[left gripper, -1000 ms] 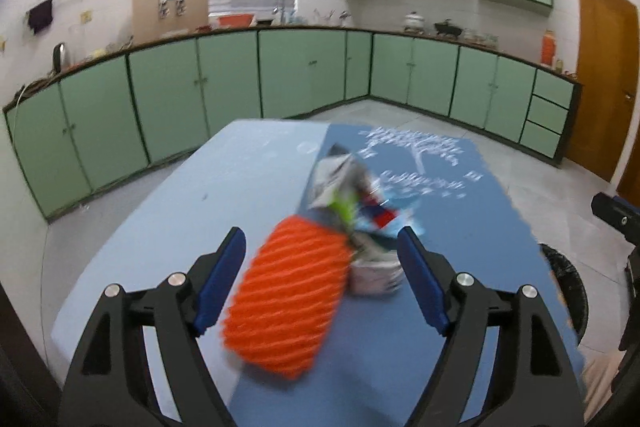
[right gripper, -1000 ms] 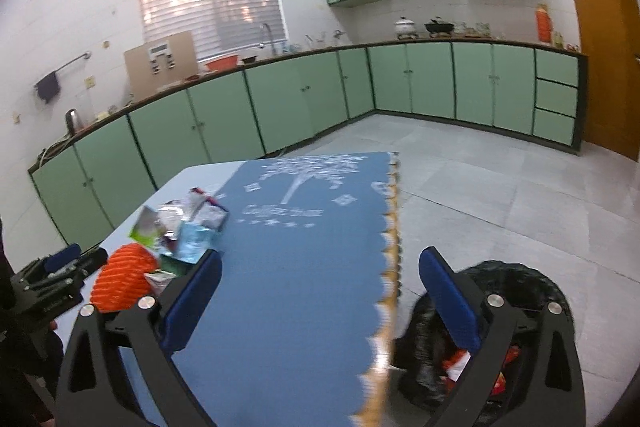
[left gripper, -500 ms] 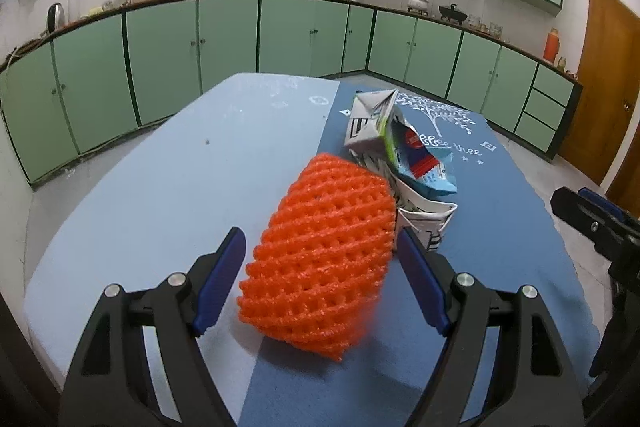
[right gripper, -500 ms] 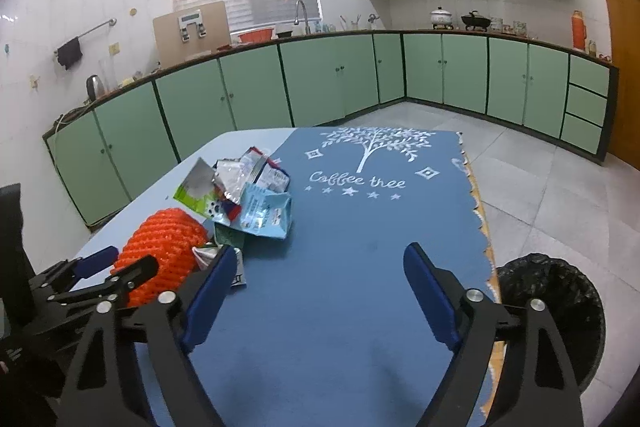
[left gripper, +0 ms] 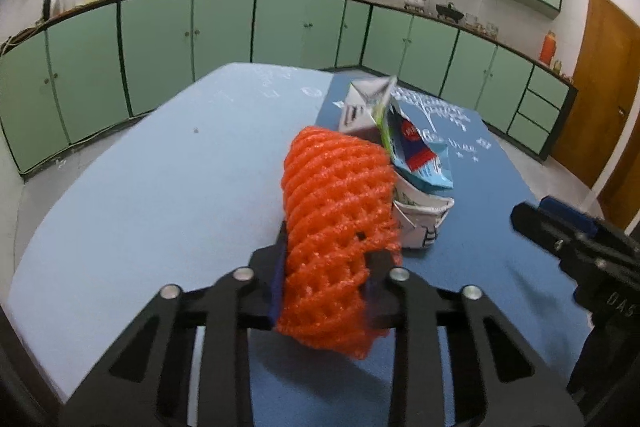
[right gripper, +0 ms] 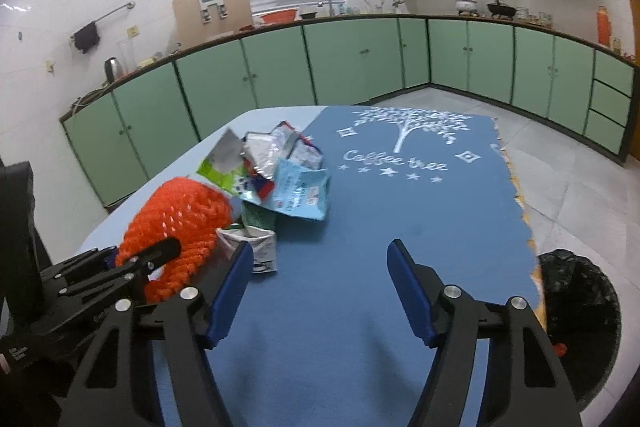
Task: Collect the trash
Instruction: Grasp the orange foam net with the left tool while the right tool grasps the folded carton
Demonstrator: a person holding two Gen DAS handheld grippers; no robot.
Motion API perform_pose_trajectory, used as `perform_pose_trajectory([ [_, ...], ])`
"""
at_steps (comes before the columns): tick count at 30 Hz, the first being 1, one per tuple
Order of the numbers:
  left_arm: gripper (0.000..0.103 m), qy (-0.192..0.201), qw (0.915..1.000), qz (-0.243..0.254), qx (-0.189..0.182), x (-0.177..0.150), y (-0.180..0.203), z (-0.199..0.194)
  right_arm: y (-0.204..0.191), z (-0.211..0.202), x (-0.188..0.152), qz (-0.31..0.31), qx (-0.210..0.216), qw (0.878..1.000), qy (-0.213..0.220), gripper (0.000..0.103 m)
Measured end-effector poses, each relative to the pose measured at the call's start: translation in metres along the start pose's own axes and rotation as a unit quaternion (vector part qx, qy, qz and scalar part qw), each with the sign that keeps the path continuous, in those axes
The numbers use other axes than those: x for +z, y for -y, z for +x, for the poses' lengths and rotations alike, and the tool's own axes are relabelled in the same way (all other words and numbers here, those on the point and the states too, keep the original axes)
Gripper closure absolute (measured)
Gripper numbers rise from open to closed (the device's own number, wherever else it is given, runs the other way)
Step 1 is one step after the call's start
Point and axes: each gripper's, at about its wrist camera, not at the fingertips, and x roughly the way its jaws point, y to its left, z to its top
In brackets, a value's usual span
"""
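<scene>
An orange foam net (left gripper: 336, 195) lies on the table at the near end of a heap of trash. My left gripper (left gripper: 331, 251) is closing on the net's near end; both pads press into it and it bulges between them. From the right wrist view the same net (right gripper: 180, 215) and left gripper (right gripper: 140, 255) show at the lower left. Behind the net lie a crushed white carton (left gripper: 420, 215), a light blue packet (right gripper: 304, 195) and foil wrappers (right gripper: 272, 151). My right gripper (right gripper: 320, 251) hangs over the blue cloth, its jaws closing with nothing between them.
The dark blue "Coffee tree" cloth (right gripper: 400, 211) covers the right part of the pale blue table (left gripper: 160, 187). A bin lined with a black bag (right gripper: 576, 307) stands on the floor past the cloth's right edge. Green cabinets line the walls.
My left gripper's jaws have drawn together onto the orange net, which now stands squeezed between them. My right gripper has swung left over the cloth, toward the trash heap, and its jaws have narrowed.
</scene>
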Motion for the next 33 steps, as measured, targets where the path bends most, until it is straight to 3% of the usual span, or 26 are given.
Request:
perform_pose_trajectory([
  [9, 0.081, 0.06, 0.9964, -0.016, 0.058, 0.016, -0.019, -0.028, -0.021, 0.027, 0.005, -0.005, 0.033, 0.999, -0.023, 0.035],
  [13, 0.081, 0.057, 0.9949, -0.029, 0.078, 0.021, -0.031, -0.024, -0.03, 0.037, 0.007, -0.008, 0.04, 0.999, -0.031, 0.035],
  [23, 0.081, 0.051, 0.9949, -0.039, 0.078, 0.02, -0.034, -0.02, -0.039, 0.065, 0.01, -0.005, 0.04, 0.997, -0.064, 0.035],
  [26, 0.081, 0.046, 0.9952, -0.042, 0.075, 0.021, -0.039, -0.016, -0.04, 0.073, 0.012, -0.001, 0.045, 0.996, -0.075, 0.041],
  [29, 0.081, 0.044, 0.9953, -0.043, 0.074, 0.021, -0.04, -0.015, -0.041, 0.083, 0.013, 0.002, 0.052, 0.995, -0.091, 0.053],
  [33, 0.081, 0.043, 0.9953, -0.043, 0.075, 0.022, -0.04, -0.014, -0.044, 0.087, 0.013, 0.0, 0.063, 0.993, -0.095, 0.056],
])
